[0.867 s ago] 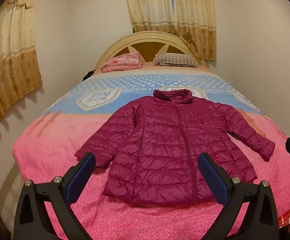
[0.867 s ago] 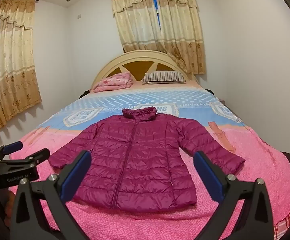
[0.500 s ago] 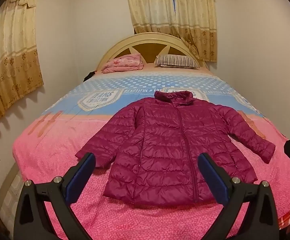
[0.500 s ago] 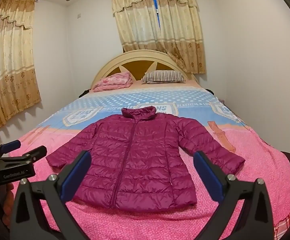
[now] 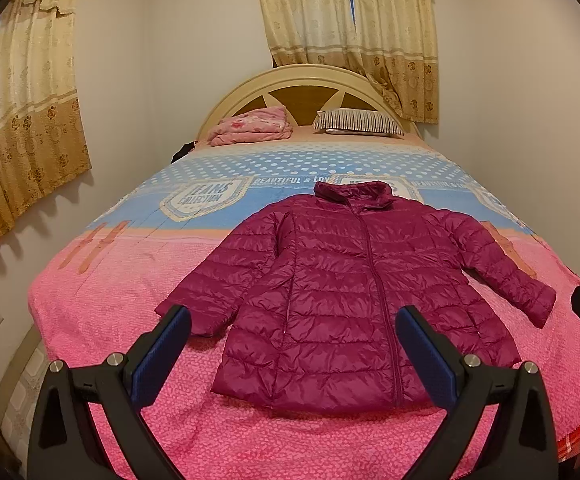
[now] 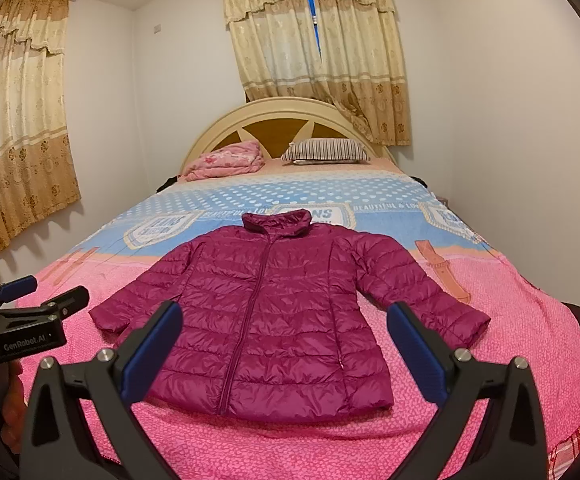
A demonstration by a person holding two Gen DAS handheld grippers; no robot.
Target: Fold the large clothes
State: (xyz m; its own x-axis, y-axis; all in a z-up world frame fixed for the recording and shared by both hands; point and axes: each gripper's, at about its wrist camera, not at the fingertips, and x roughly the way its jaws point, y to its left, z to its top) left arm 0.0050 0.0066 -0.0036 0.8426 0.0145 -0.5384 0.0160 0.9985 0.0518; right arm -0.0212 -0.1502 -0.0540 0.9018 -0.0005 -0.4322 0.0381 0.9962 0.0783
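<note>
- The magenta quilted jacket point(image 5: 353, 300) lies flat and face up on the bed point(image 5: 102, 304), zipped closed, collar toward the headboard and hem toward the foot of the bed.
- Both sleeves are spread out to the sides and angle down toward the hem; in the left wrist view the sleeve on the left ends just beyond the blue pad of that gripper's finger, without touching it.
- It rests mostly on the pink patterned half of the bedspread, while its collar reaches the blue band printed with "JEANS COLLECTION" badges.
- The left gripper point(image 5: 291, 356) hangs above the foot of the bed with its jaws spread wide and nothing between them; the jacket's lower half shows through the gap.
- The right gripper point(image 6: 284, 354) is likewise wide apart and empty, aimed at the jacket's hem, clear of the fabric.
- In the right wrist view the left gripper appears at the left edge, side on, with a hand below it.
- Farther up the bed, a folded pink blanket point(image 5: 252, 126) and a striped pillow point(image 5: 357, 122) sit side by side against the arched cream headboard point(image 5: 301, 76).
- Beige floral curtains point(image 5: 353, 32) hang behind the headboard and on the left wall.
</note>
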